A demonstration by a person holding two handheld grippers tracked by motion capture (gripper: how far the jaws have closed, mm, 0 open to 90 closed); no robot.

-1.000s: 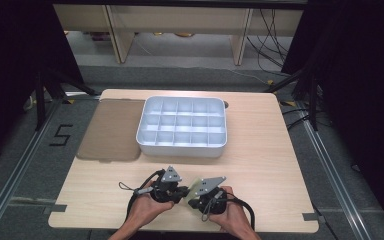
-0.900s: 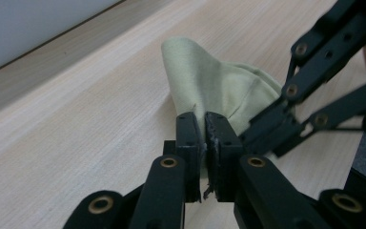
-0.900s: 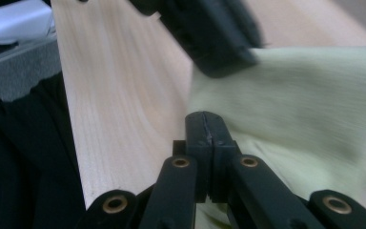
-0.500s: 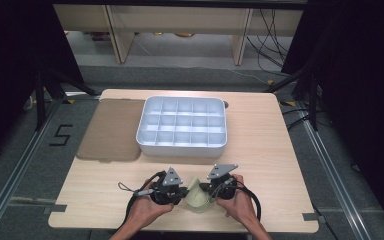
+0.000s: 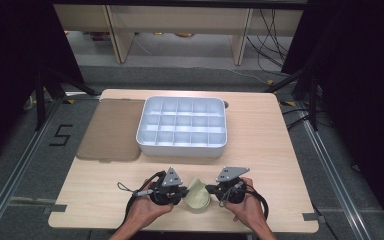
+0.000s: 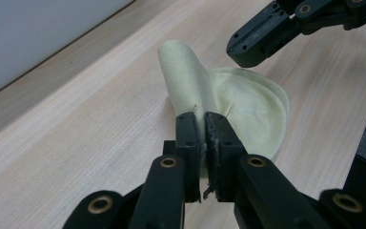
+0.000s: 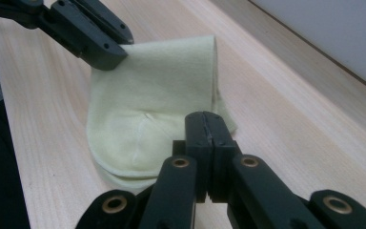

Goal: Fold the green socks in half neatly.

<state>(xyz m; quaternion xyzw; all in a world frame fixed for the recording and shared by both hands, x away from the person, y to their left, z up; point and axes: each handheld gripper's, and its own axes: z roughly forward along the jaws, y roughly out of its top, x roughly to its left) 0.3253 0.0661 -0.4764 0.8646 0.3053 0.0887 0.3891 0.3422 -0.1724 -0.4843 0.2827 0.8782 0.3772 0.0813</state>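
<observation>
Left gripper [image 6: 205, 125] is pinching the pale yellow cloth [image 5: 198, 194], which is lying at the table's [image 5: 280, 150] six o'clock edge; right gripper [image 7: 208, 125] is hovering at three o'clock, jaws pressed together, empty; advisable keeping the fold aligned while pulling gently

We see a pale yellow cloth [image 5: 198, 194] on our light wood-grain table [image 5: 270, 150], a white compartment tray [image 5: 182, 129], a brown mat [image 5: 111, 129], and black grippers.
</observation>
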